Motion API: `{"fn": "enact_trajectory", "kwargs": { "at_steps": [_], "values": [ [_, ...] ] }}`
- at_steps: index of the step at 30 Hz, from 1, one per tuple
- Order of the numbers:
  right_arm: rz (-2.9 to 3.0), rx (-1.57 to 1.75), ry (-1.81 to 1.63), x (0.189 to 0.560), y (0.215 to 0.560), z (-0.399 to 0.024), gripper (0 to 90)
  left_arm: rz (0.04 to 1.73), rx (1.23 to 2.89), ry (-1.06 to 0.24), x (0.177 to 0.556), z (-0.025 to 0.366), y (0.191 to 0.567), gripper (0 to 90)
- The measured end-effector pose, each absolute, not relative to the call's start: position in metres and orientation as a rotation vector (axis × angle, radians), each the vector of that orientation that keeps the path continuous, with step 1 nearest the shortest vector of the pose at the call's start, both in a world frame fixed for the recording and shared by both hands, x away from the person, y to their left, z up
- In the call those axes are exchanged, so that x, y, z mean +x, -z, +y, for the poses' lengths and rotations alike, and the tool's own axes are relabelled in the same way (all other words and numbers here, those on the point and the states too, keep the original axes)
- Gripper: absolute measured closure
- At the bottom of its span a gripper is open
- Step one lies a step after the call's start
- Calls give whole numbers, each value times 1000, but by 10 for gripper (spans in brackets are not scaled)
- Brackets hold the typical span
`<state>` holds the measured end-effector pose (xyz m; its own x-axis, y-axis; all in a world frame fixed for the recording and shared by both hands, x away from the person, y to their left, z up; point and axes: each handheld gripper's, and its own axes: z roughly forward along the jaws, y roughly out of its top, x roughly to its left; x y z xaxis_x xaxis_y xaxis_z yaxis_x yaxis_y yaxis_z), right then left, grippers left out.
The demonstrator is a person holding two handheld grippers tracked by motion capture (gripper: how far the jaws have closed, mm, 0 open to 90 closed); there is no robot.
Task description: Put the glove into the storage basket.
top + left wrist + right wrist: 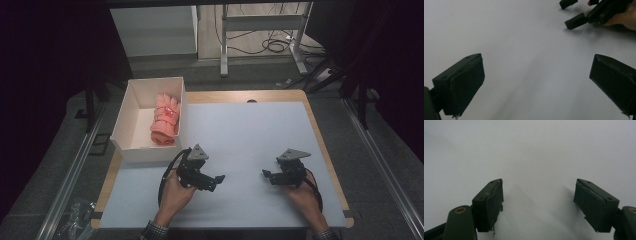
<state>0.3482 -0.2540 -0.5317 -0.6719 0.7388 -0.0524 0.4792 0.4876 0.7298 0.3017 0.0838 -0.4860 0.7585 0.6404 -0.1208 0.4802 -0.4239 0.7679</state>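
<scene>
A pink rolled cloth item (165,120), perhaps a glove, lies inside a white open box (131,112) at the table's left rear. My left gripper (218,178) rests low over the white mat, just in front of the box, jaws pointing right; it is open (537,82) with nothing between the jaws. My right gripper (266,174) sits at the mat's right front, jaws pointing left toward the other one, open (539,202) and empty. In the left gripper view the right gripper (571,13) appears at the top right, held by a hand.
A white mat (235,130) covers most of the wooden table (320,135). Table legs and cables (272,42) stand on the floor behind. A metal rail (70,175) runs along the left side, with crumpled plastic (75,217) at the lower left.
</scene>
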Motion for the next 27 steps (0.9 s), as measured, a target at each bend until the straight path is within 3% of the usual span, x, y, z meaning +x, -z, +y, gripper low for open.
{"fn": "enact_trajectory", "kwargs": {
  "at_steps": [27],
  "values": [
    [2377,1019,-1000,348,532,-254,236,951,2121,-197,288,105,547,3]
  ]
}}
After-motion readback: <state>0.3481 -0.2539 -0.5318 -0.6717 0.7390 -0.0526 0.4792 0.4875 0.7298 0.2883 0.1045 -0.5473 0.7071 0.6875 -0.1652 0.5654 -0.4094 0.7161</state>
